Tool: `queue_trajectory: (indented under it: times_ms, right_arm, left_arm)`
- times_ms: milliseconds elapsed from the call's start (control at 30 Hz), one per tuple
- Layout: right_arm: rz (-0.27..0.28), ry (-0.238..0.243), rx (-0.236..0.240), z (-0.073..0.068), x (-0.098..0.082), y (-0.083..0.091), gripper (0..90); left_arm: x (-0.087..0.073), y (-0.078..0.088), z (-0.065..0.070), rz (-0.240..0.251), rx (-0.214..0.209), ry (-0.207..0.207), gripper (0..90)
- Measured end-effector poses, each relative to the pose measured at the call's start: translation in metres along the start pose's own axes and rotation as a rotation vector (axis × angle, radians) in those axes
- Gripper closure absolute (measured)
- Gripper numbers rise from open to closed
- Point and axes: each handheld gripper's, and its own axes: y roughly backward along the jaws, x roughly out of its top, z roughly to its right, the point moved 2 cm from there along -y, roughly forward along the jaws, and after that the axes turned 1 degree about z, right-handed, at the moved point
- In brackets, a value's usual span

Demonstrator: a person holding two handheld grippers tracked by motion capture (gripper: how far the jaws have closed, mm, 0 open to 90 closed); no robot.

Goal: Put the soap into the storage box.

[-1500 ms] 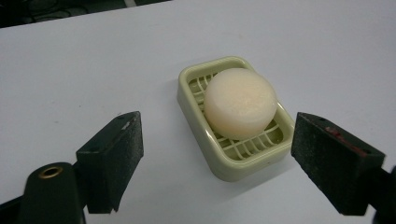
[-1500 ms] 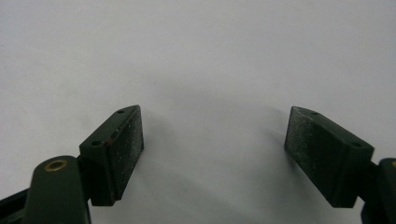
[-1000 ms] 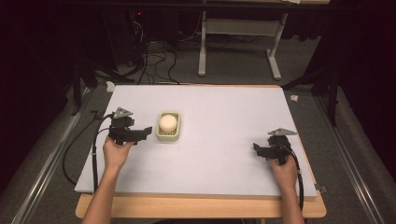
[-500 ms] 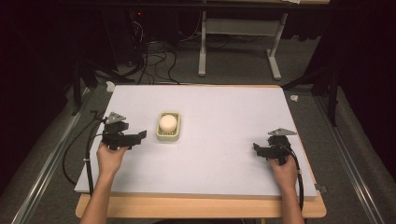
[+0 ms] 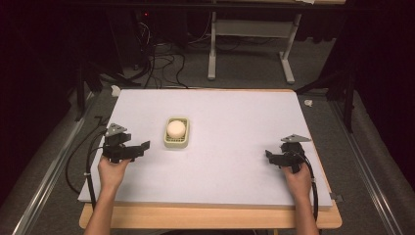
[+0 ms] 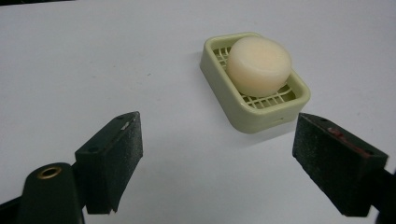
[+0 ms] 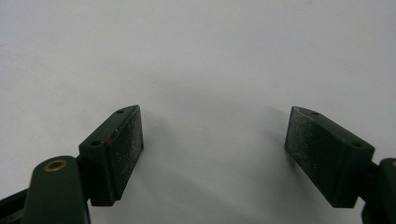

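High view: we see soap (image 5: 176, 128) in dish (image 5: 176, 132), left of middle of bench (image 5: 235, 117). Left tongs (image 5: 139, 147) just left of dish, slightly nearer, apart from it. Right tongs (image 5: 270, 155) near right edge, well apart.

Left gripper view: our jaws wide, empty; dish (image 6: 254, 109) ahead, right of centre, soap (image 6: 259, 65) in it.

Right gripper view: jaws wide, empty, over bare bench (image 7: 196, 56).

white table (image 5: 235, 117), tangled floor cables (image 5: 156, 63), grey desk legs (image 5: 249, 49)
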Motion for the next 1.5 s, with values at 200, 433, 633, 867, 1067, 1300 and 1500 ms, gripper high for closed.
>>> queue_trajectory:
  times_ms: [200,433,633,867,1067,1300,1500]
  right_arm:
    - [0.001,0.001,-0.001,0.000,0.000,0.000,19.9]
    - [0.001,0.001,-0.001,0.000,0.000,0.000,19.9]
    - [0.001,0.000,-0.002,-0.001,0.000,0.000,19.9]
    - [0.001,0.000,-0.001,0.000,0.000,0.000,19.9]
    - [0.000,0.000,-0.002,0.000,0.000,0.000,19.9]
    - [0.001,0.000,-0.003,-0.001,0.000,0.000,20.0]
    - [0.001,0.000,-0.003,-0.001,0.000,0.000,19.9]
  left_arm:
    - [-0.004,0.004,-0.001,0.002,0.003,0.003,17.1]
    - [-0.011,0.005,-0.004,-0.002,0.011,0.017,17.2]
    - [-0.017,0.004,-0.006,-0.012,0.009,0.011,17.4]
    - [-0.023,0.002,-0.008,-0.017,0.007,0.019,17.5]
    - [-0.026,0.001,-0.008,-0.029,0.002,0.018,17.7]
    - [-0.032,-0.004,-0.010,-0.055,-0.004,0.021,17.7]
    - [-0.036,-0.007,-0.012,-0.067,-0.002,0.032,17.7]
